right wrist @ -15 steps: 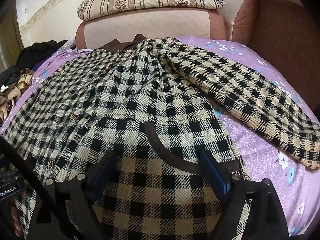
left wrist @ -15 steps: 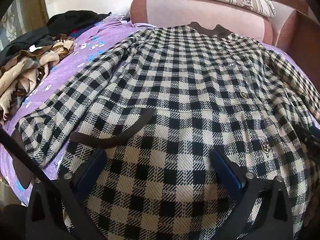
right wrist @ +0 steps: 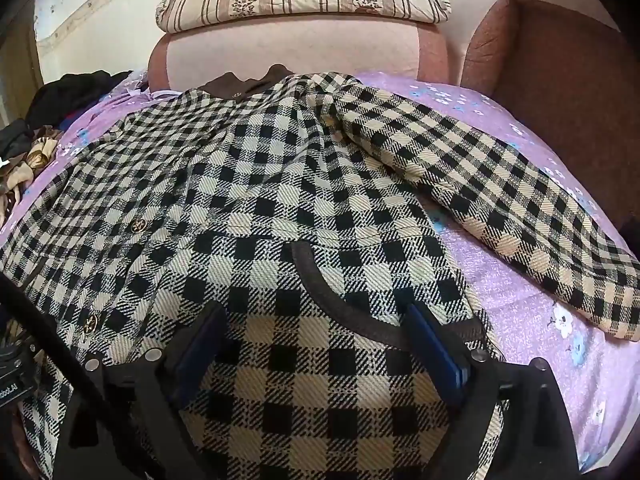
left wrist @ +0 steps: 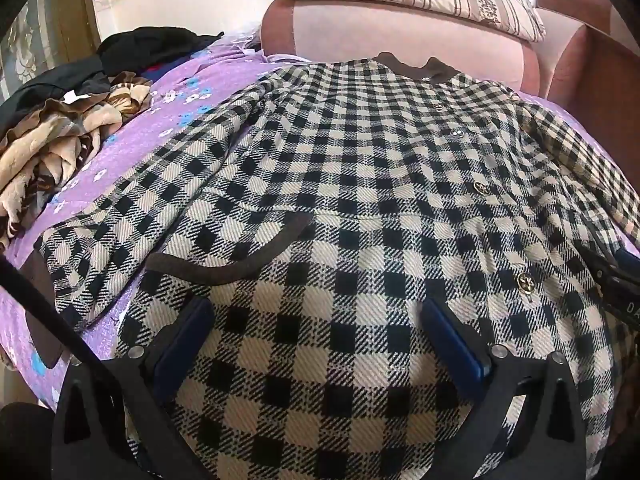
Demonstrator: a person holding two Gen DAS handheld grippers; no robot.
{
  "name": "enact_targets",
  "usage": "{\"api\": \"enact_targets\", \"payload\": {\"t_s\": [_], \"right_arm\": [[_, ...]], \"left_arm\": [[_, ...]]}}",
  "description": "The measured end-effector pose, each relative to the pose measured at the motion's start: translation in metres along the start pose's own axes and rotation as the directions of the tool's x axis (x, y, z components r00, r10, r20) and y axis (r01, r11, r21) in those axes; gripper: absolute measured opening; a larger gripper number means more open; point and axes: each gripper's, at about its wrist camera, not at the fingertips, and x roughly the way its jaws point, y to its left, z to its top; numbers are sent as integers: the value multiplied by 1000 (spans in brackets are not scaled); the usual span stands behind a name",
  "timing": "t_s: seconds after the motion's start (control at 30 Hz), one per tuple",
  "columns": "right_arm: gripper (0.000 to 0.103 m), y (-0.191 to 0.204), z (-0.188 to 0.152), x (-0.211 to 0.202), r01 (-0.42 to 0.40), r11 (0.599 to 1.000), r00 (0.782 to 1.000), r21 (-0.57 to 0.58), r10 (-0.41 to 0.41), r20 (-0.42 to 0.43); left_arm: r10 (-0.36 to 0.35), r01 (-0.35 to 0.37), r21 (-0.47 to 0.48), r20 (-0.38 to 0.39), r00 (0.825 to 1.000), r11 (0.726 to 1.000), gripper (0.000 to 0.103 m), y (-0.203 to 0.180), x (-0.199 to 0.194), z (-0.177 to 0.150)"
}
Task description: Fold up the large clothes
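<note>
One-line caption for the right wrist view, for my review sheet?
Open right gripper above a black-and-cream checked coat spread buttoned on a purple floral bedsheet, one sleeve lying outward.

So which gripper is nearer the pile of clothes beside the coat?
Left. The left gripper hovers over the coat's pile-side half; the right gripper is farther from the pile.

Both claws (left wrist: 316, 328) (right wrist: 316, 336) wide apart, angled downward

Both wrist views look steeply down and forward, close over the coat (left wrist: 360, 184) on the bed (left wrist: 132, 152). The left faces its left half, the right (right wrist: 280, 184) its right half; they share the button line and, probably, the collar.
</note>
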Motion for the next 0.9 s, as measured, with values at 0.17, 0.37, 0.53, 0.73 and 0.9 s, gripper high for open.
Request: {"api": "enact_targets", "payload": {"t_s": [0.17, 0.37, 0.53, 0.73, 0.9], "right_arm": [[94, -4, -6, -9, 15, 1000, 1000, 8, -15, 10], [95, -2, -6, -9, 15, 1000, 1000, 8, -15, 12], [95, -4, -7, -10, 15, 1000, 1000, 9, -15, 15], [95, -3, -7, -11, 17, 1000, 1000, 9, -17, 19], [95, -5, -7, -12, 16, 1000, 1000, 10, -17, 22]], "left_arm": [[-6, 6, 13, 5, 1000, 1000, 103, -3, -2, 0], [-23, 22, 22, 9, 1000, 1000, 103, -2, -2, 2], [-28, 28, 25, 13, 1000, 999, 103, -2, -3, -1], [-34, 34, 23, 20, 999, 999, 103, -1, -4, -7], [-34, 34, 21, 22, 999, 999, 103, -1, -4, -7]]}}
